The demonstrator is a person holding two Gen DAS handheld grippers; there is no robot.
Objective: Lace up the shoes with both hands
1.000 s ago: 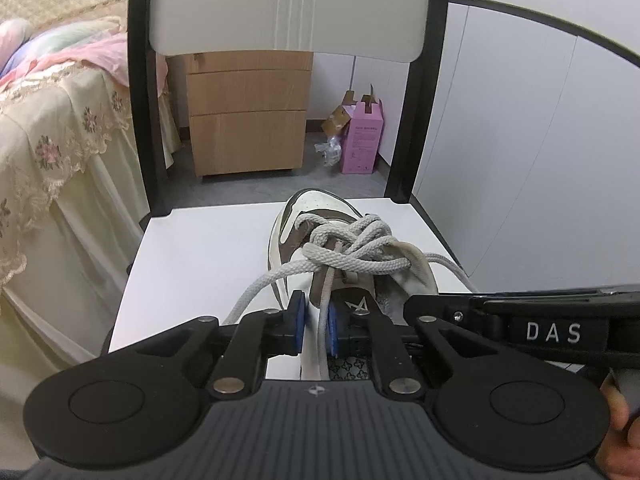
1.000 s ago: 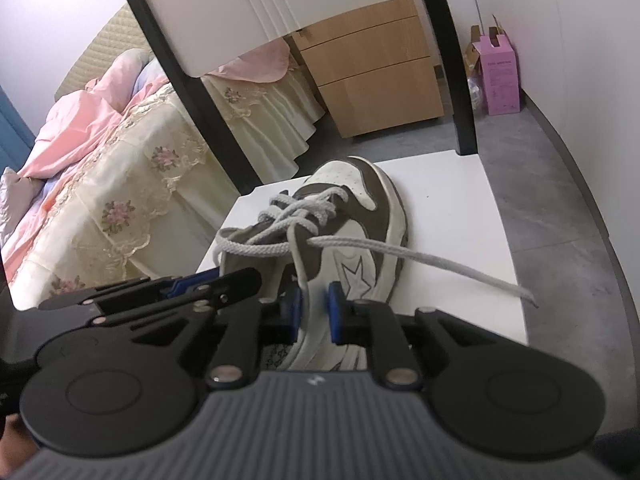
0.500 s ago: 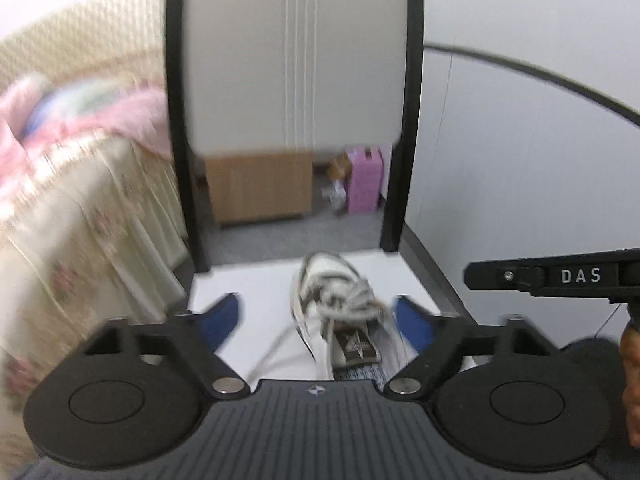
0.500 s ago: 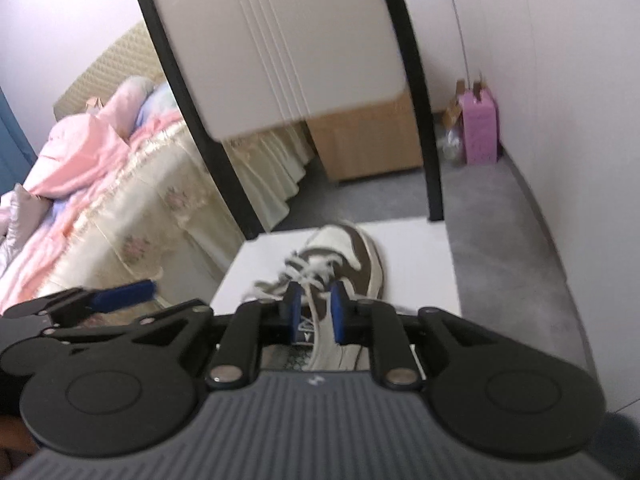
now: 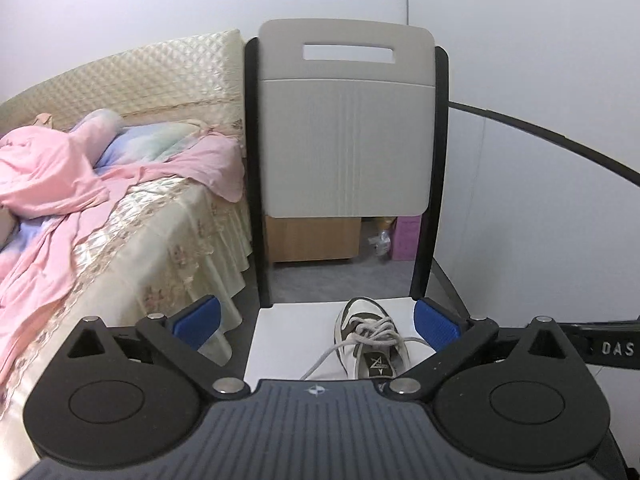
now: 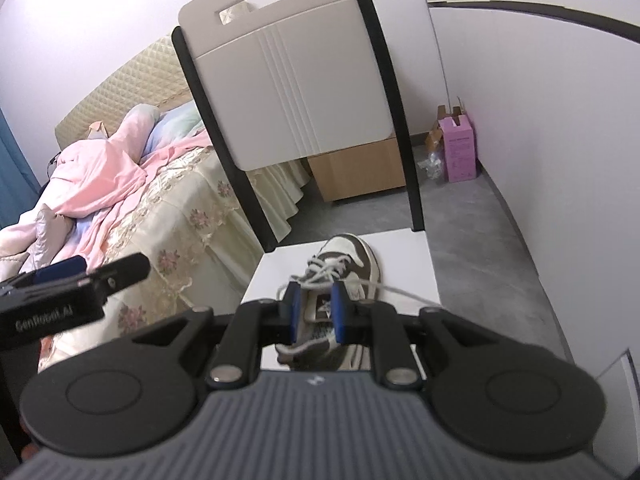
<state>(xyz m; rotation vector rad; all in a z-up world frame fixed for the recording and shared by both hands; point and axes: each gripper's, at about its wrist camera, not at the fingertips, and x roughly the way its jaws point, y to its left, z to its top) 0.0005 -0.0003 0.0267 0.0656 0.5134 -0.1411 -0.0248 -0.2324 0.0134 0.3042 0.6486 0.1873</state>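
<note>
A brown and white sneaker [image 5: 370, 340] with grey-white laces [image 5: 372, 330] knotted over its tongue lies on the white chair seat [image 5: 288, 332], toe towards the chair back. My left gripper [image 5: 316, 322] hangs well above and behind it; its jaws are opening wide and nothing is between them. In the right wrist view the sneaker [image 6: 348, 256] has one loose lace end [image 6: 404, 292] trailing right across the seat [image 6: 404, 256]. My right gripper [image 6: 316, 312] also hovers above the shoe, its blue pads a narrow gap apart and holding nothing. The left gripper's body [image 6: 80, 280] shows at the left.
The chair's tall white back [image 5: 344, 140] with black posts rises behind the shoe. A bed [image 5: 120, 220] with pink bedding runs along the left. A wooden cabinet [image 6: 360, 168] and a pink box [image 6: 460, 152] stand on the grey floor beyond. A white wall [image 6: 540, 120] closes the right.
Both grippers have risen and drawn back from the shoe. The left jaws went from shut on the lace to wide open; the lace has left the right jaws, which parted slightly.
</note>
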